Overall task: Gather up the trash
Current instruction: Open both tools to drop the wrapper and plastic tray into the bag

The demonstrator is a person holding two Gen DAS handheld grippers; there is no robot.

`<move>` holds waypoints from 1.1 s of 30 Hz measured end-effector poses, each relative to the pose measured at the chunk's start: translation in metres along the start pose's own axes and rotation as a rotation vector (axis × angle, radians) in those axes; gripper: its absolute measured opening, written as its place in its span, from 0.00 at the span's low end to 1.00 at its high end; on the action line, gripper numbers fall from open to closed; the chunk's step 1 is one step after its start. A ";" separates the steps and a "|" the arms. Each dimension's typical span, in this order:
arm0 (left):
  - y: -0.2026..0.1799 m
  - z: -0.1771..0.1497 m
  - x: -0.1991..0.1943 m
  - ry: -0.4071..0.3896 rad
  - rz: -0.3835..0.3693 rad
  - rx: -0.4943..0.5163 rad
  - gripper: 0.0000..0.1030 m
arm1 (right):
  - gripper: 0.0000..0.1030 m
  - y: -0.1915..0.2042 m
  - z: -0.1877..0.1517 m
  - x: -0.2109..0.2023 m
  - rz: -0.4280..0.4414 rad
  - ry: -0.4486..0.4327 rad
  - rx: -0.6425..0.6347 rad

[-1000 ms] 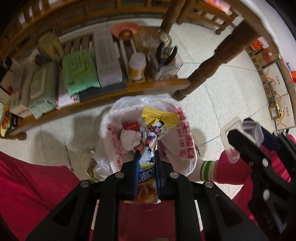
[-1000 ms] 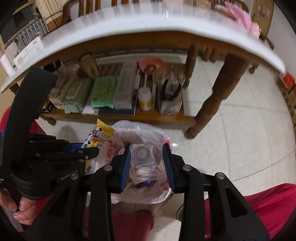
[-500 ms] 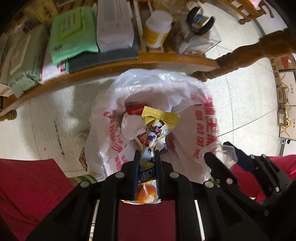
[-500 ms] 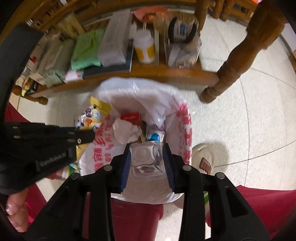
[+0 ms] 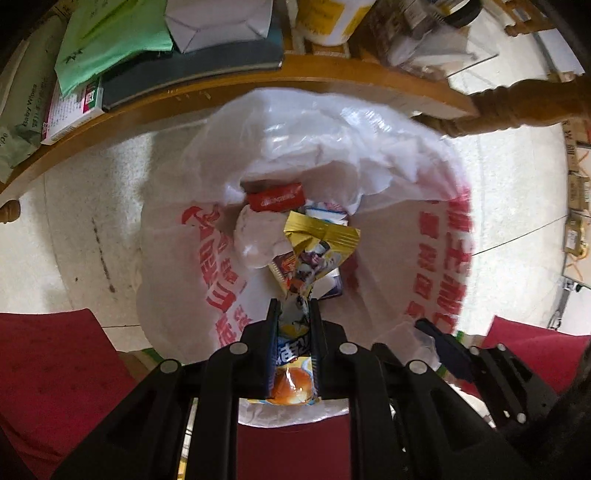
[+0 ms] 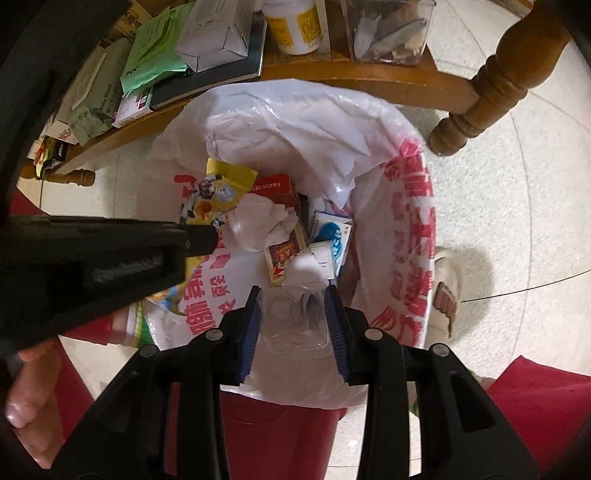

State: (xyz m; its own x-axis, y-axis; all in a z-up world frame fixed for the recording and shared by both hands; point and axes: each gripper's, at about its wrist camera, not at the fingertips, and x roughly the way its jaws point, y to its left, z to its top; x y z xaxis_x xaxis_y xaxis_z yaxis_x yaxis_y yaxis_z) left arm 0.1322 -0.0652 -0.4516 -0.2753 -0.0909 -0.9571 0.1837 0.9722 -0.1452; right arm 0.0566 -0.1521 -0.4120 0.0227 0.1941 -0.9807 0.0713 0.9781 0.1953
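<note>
A white plastic bag with red print [image 5: 424, 258] stands open on the floor and shows in the right wrist view too [image 6: 410, 229]. It holds a red carton [image 5: 275, 197], crumpled tissue [image 6: 258, 221] and small boxes [image 6: 332, 236]. My left gripper [image 5: 293, 306] is shut on a yellow snack wrapper [image 5: 314, 247], held over the bag's mouth. My right gripper [image 6: 291, 295] is shut on a clear plastic container [image 6: 291, 317] at the bag's near rim. The left gripper also shows in the right wrist view [image 6: 199, 236].
A low wooden shelf [image 5: 332, 74] behind the bag carries a green pack [image 5: 107, 40], a white box [image 6: 214, 40], a yellow-labelled jar [image 6: 295, 26] and a clear box [image 6: 388, 33]. A turned table leg [image 6: 487, 92] stands right. Red-clad legs and a slipper [image 6: 447, 288] are close.
Both grippers have moved down and closer to the bag, which now fills the views. Each still holds its item.
</note>
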 end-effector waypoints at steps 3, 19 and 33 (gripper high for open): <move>-0.001 0.002 0.010 0.043 0.003 -0.007 0.20 | 0.57 -0.001 0.002 0.003 0.019 0.006 0.010; 0.000 -0.011 -0.007 -0.003 0.110 0.016 0.68 | 0.65 0.006 0.001 -0.013 0.024 -0.020 -0.031; 0.009 -0.053 -0.069 -0.178 0.183 0.026 0.82 | 0.77 -0.005 -0.017 -0.068 -0.086 -0.124 0.027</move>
State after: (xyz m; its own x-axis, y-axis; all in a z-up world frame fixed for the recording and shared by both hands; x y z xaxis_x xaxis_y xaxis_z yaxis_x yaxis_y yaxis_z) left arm 0.1029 -0.0386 -0.3730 -0.0655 0.0474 -0.9967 0.2397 0.9704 0.0304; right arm 0.0373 -0.1688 -0.3464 0.1380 0.0971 -0.9857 0.1056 0.9881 0.1122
